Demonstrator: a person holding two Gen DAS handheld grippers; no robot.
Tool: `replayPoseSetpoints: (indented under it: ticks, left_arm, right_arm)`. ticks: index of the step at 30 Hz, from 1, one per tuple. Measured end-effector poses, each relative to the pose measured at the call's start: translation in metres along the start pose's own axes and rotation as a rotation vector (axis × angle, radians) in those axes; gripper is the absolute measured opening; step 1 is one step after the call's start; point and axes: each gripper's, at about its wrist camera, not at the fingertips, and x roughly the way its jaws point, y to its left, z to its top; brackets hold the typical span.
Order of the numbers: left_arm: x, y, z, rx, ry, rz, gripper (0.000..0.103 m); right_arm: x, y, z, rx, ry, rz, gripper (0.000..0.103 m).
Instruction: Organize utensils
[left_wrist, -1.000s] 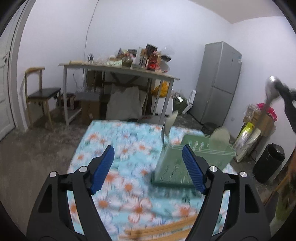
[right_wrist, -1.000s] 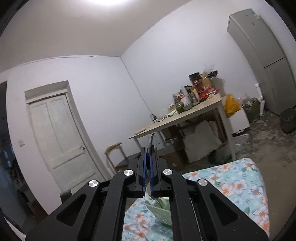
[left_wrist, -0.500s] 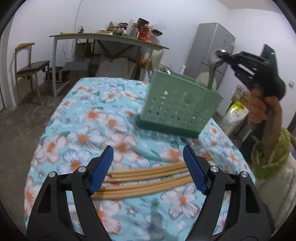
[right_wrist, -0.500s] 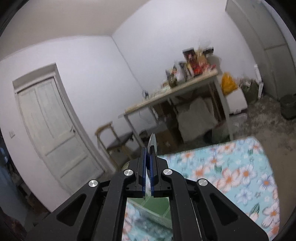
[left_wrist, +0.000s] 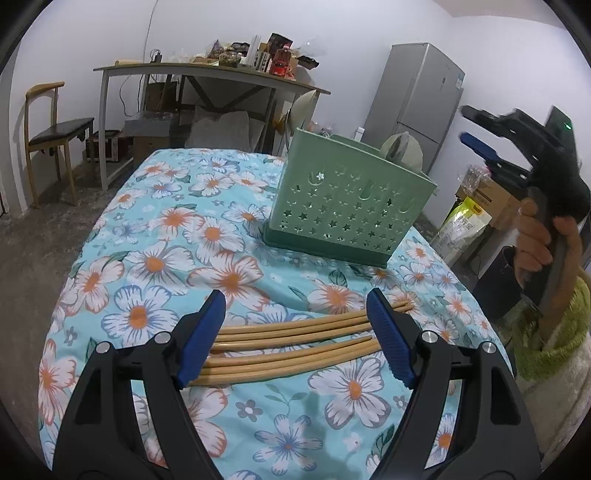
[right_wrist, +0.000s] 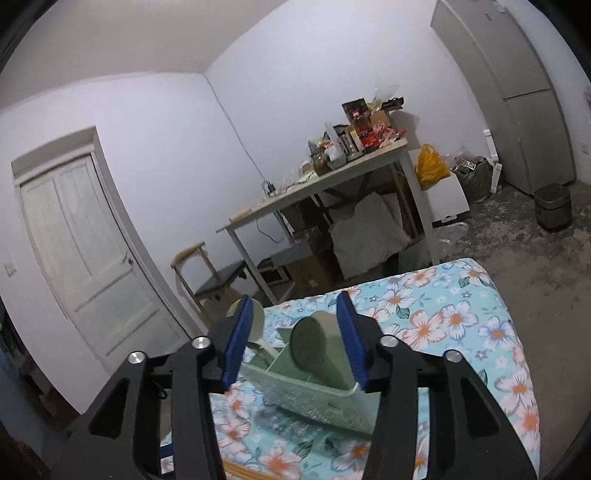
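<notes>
Between the wide-open jaws of our left hand-held gripper (left_wrist: 295, 332), a bundle of chopsticks (left_wrist: 295, 345) lies crosswise on the flowered counter (left_wrist: 155, 236), ungripped; the green basket (left_wrist: 349, 206) stands well beyond. We should lower squarely and close on the bundle's middle. Below our right hand-held gripper (right_wrist: 295, 341), whose empty jaws have just been opening, spoons (right_wrist: 308, 345) stand in that basket.

The left gripper (left_wrist: 295, 321) hangs wide open, while the right gripper's (right_wrist: 293, 334) jaws have just been opening, empty.
</notes>
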Motion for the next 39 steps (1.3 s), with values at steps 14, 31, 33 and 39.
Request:
replayPoseSetpoints:
  ticks: [14, 31, 33, 39]
  left_arm:
    - [-0.007, -0.009, -0.035, -0.011, 0.137, 0.093, 0.077]
    - [0.003, -0.009, -0.076, -0.015, 0.202, 0.189, 0.091]
    - [0.003, -0.008, -0.076, -0.022, 0.195, 0.177, 0.093]
    - [0.002, -0.007, -0.080, -0.021, 0.148, 0.150, 0.095]
  right_arm:
    - [-0.033, 0.022, -0.121, -0.010, 0.321, -0.236, 0.076]
    - [-0.059, 0.055, -0.188, -0.004, 0.490, -0.420, 0.091]
    - [-0.060, 0.059, -0.191, -0.003, 0.499, -0.435, 0.091]
    - [-0.065, 0.069, -0.198, 0.039, 0.528, -0.435, 0.092]
